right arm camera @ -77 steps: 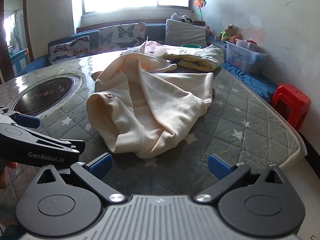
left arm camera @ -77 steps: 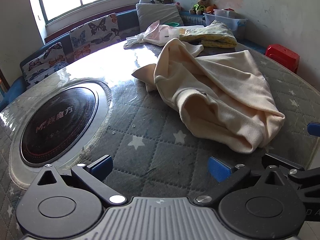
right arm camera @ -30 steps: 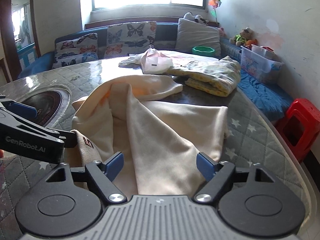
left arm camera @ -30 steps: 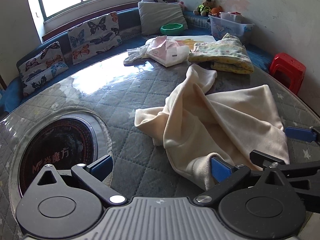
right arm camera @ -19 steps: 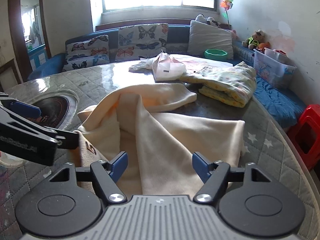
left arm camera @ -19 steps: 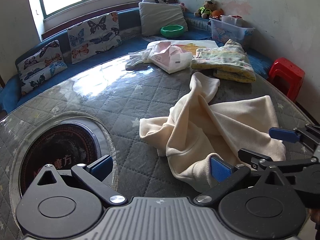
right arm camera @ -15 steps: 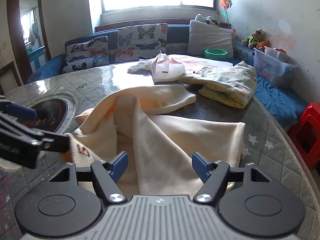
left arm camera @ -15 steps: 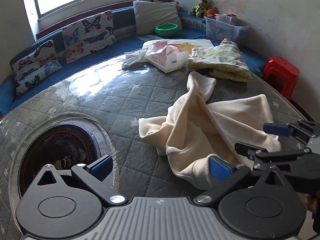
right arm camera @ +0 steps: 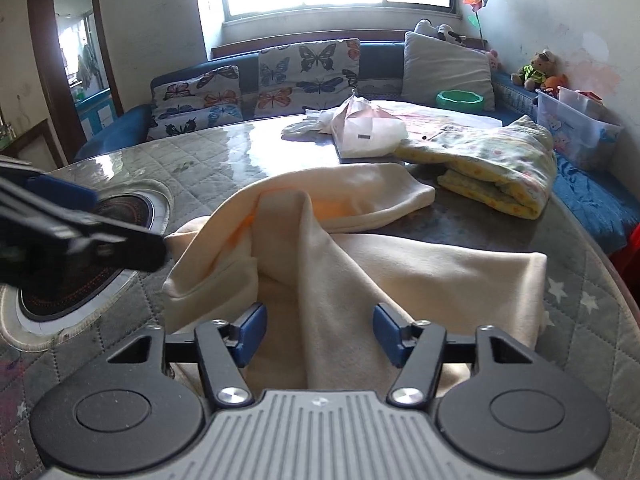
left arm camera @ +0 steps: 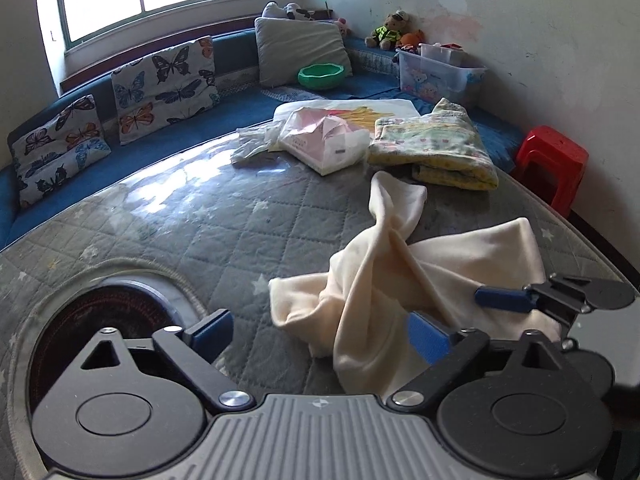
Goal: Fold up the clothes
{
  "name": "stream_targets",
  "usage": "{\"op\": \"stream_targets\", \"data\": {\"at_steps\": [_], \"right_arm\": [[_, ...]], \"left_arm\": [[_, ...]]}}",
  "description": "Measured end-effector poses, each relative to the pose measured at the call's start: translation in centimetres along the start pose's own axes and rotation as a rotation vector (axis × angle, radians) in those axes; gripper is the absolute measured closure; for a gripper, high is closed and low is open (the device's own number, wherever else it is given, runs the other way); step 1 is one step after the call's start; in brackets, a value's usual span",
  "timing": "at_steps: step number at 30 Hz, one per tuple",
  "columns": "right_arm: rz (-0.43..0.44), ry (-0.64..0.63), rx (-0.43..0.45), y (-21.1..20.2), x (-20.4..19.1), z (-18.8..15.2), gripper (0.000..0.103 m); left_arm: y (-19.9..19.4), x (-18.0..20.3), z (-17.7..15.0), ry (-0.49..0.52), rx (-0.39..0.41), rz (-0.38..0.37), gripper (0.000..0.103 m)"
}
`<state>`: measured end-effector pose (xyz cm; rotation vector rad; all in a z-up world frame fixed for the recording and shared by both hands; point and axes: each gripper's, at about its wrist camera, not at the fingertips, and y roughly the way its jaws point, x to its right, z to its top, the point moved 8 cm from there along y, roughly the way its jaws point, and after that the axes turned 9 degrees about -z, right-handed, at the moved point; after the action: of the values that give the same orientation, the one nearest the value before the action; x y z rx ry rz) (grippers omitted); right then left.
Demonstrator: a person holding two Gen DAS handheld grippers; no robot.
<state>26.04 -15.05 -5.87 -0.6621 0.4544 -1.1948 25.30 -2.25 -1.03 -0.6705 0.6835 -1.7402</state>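
A crumpled cream garment [left arm camera: 400,272] lies on the quilted grey table cover [left arm camera: 240,220], one sleeve stretched toward the far side. My left gripper [left arm camera: 320,334] hovers at its near left edge. Its jaws are wide and closing, and a cloth corner lies by the right pad without being pinched. My right gripper [right arm camera: 322,332] sits low over the garment [right arm camera: 360,272]. Its jaws are closing with a raised fold of cloth between the blue pads, which do not press on it. One right finger [left arm camera: 500,299] shows over the cloth in the left wrist view. The left gripper's finger [right arm camera: 100,240] appears blurred in the right wrist view.
A round black hob [left arm camera: 100,320] is set into the table at the near left. At the far side lie a folded floral blanket [left arm camera: 436,148] and a pink packet [left arm camera: 324,144]. A red stool [left arm camera: 552,164] stands off the right edge. A cushioned bench [right arm camera: 304,68] runs behind.
The right gripper's jaws have narrowed around a fold of the cream garment as it shifted sideways. The left gripper's jaws have narrowed slightly as it drifted along the near edge. The cloth is more bunched.
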Motion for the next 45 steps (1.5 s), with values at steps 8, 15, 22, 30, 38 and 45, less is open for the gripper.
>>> {"op": "stream_targets", "data": {"at_steps": [8,15,22,30,38,45], "right_arm": [[-0.020,-0.030,0.016,0.3,-0.1,0.0,0.052],[-0.036,-0.031,0.038,-0.1,0.8,-0.3,0.086],[-0.083,-0.017,0.069,-1.3,2.0,-0.6,0.099],[-0.056,-0.016,0.076,-1.7,0.9,-1.0,0.066],[-0.057,-0.043,0.048,0.0,-0.1,-1.1,0.090],[-0.170,-0.115,0.129,-1.9,1.2,-1.1,0.101]], "left_arm": [[3.3,0.1,1.4,0.021,0.022,-0.021,0.034],[4.0,0.1,0.8,0.008,0.008,-0.078,0.085],[2.3,0.3,0.7,0.010,0.054,-0.093,0.097],[0.9,0.4,0.1,0.026,0.068,-0.094,0.098],[2.0,0.9,0.8,0.027,0.063,-0.076,0.052],[4.0,0.5,0.4,0.025,0.023,-0.101,0.086]]}}
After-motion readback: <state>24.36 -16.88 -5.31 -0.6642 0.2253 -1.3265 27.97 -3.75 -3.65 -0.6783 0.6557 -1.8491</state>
